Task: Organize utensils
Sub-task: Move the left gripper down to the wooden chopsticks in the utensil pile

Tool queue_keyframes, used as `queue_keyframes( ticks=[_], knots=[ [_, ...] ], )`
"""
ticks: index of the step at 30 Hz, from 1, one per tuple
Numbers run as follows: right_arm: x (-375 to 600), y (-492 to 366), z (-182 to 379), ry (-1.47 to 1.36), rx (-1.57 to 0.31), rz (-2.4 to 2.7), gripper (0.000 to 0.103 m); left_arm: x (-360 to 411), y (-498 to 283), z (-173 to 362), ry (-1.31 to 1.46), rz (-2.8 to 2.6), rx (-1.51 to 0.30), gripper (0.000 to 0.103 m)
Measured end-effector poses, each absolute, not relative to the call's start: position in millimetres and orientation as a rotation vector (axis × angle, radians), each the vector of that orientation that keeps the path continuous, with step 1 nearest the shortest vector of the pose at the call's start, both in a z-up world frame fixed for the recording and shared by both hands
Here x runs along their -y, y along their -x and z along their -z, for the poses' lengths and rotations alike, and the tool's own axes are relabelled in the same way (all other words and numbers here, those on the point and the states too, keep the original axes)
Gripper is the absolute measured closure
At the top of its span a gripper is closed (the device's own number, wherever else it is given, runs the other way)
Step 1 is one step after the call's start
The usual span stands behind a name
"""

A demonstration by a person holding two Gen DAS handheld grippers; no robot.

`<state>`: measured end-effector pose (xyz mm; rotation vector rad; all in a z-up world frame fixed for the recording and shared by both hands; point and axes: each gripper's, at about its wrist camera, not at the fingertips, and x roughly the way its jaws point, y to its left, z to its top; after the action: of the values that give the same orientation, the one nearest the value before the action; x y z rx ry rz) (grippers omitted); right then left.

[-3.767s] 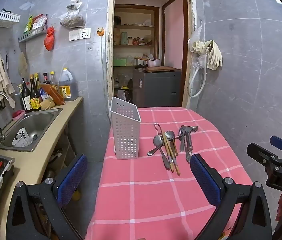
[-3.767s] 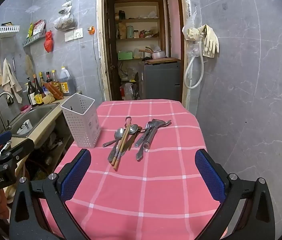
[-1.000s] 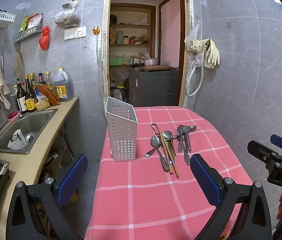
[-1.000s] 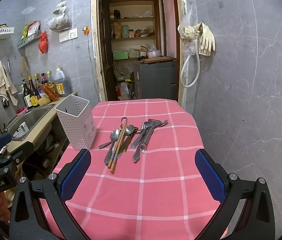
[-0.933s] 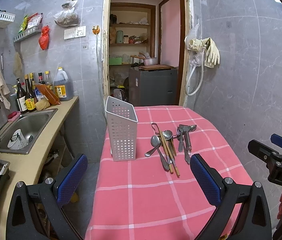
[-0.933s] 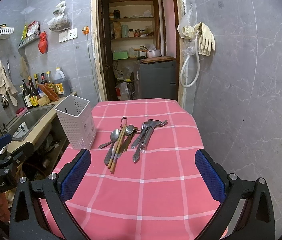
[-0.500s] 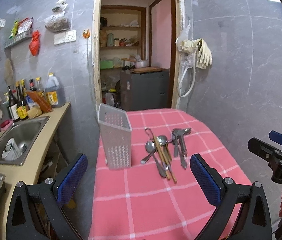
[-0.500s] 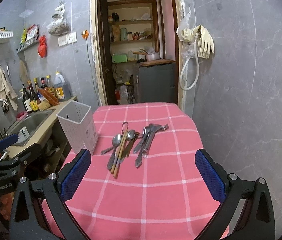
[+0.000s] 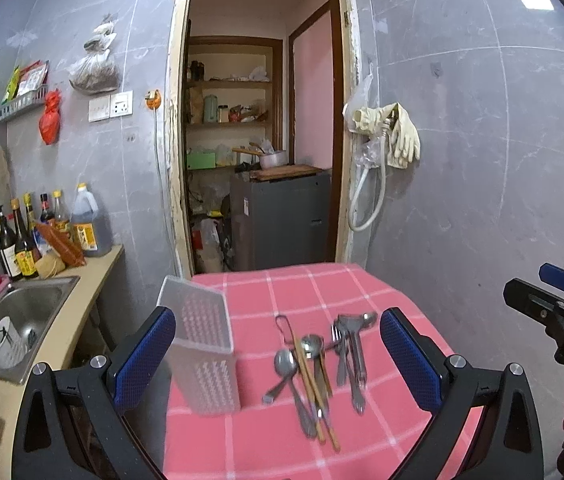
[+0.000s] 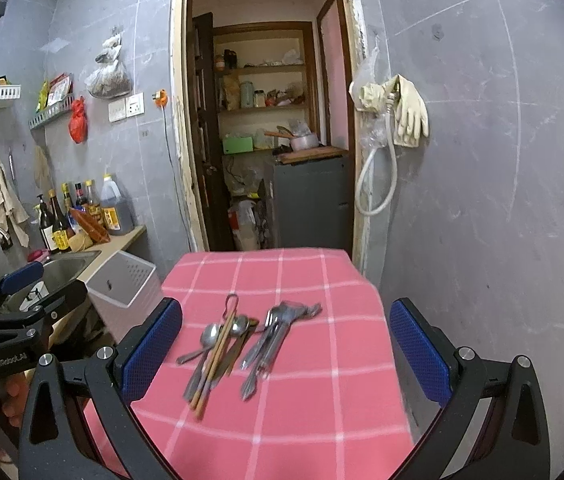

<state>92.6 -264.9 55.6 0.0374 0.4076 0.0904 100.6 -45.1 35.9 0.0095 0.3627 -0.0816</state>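
White holder (image 9: 201,344) (contents hidden) beside loose utensils (image 9: 314,364)

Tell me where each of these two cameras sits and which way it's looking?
Left wrist view: rides on the left tool, looking forward over the pink checked table toward the doorway; its own two open blue fingers frame the white holder and the utensils; the right tool shows at the right edge.
Right wrist view: rides on the right tool, facing the same way; the left tool shows at the left edge.
Shared: table, holder, utensils.
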Motion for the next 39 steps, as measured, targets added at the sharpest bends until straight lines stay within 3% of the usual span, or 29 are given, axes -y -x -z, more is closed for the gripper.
queue_keyframes(
  ticks=[14, 16, 18, 26, 33, 39],
  knots=[
    [322, -242, -23, -0.098, -0.495, -0.259, 0.001, 98, -207, -25, -0.052, 0.035, -0.388, 0.000],
    [330, -262, -10, -0.124, -0.531, -0.280, 0.006, 106, -219, -21, -0.059, 0.044, -0.406, 0.000],
    [336, -278, 4, -0.148, -0.569, -0.294, 0.021, 114, -232, -14, -0.068, 0.052, -0.433, 0.003],
    [340, -328, 77, -0.228, -0.746, -0.352, 0.046, 134, -279, 29, -0.027, 0.064, -0.629, 0.031],
    [327, -349, 139, -0.268, -0.886, -0.410, 0.062, 130, -310, 86, 0.023, 0.014, -0.865, 0.053],
    [320, -362, 172, -0.319, -0.954, -0.410, 0.069, 111, -325, 119, 0.082, -0.024, -0.986, 0.069]
  ],
)
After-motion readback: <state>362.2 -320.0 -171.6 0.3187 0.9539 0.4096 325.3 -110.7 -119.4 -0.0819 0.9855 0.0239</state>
